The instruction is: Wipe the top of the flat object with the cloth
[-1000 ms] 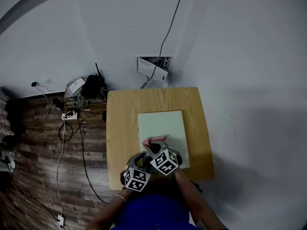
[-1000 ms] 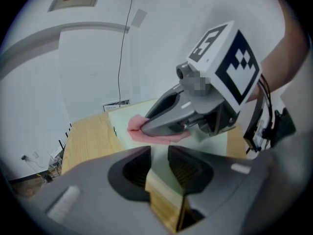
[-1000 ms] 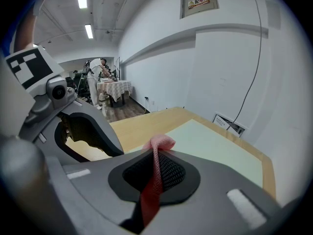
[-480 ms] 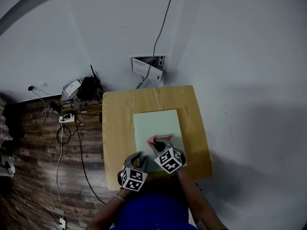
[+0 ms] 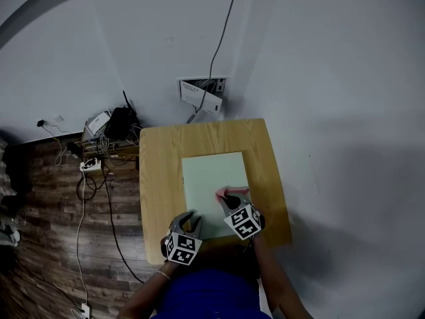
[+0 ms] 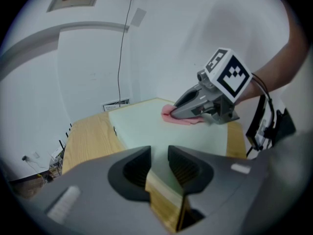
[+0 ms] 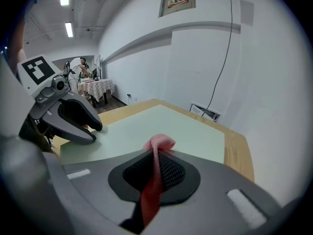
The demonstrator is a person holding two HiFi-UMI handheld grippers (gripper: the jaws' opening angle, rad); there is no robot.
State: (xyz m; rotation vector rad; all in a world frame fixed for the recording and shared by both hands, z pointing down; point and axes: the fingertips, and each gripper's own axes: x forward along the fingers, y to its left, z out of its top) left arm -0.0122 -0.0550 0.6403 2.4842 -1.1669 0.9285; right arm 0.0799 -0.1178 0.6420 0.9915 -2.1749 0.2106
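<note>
A pale green flat board (image 5: 212,171) lies on a small wooden table (image 5: 159,178). Strips of bare wood show along the board's left, far and right sides. The table stands in a corner, with white wall (image 5: 319,111) beyond its far and right edges. To its left is dark plank floor (image 5: 46,198) with a tangle of cables (image 5: 99,158).

The pink cloth (image 5: 229,193) sits bunched on the board's near half, towards the right edge, and most of the green top stretches open beyond it. The right gripper (image 5: 231,201) is clamped on the cloth. A thin fold of the mesh runs between its closed jaws, and the bunch lies on the board at their tips.

The left gripper (image 5: 191,219) rests at the board's near left corner. Its jaws are part-way closed with that corner wedged between the pads. A tan strip shows below the green there, perhaps the board's side or the table's edge; it is hard to tell which.

From the head view the grippers cover the board's near edge, and the person's arms are cut off at the bottom. The board looks smooth and plain, with a matte top.
</note>
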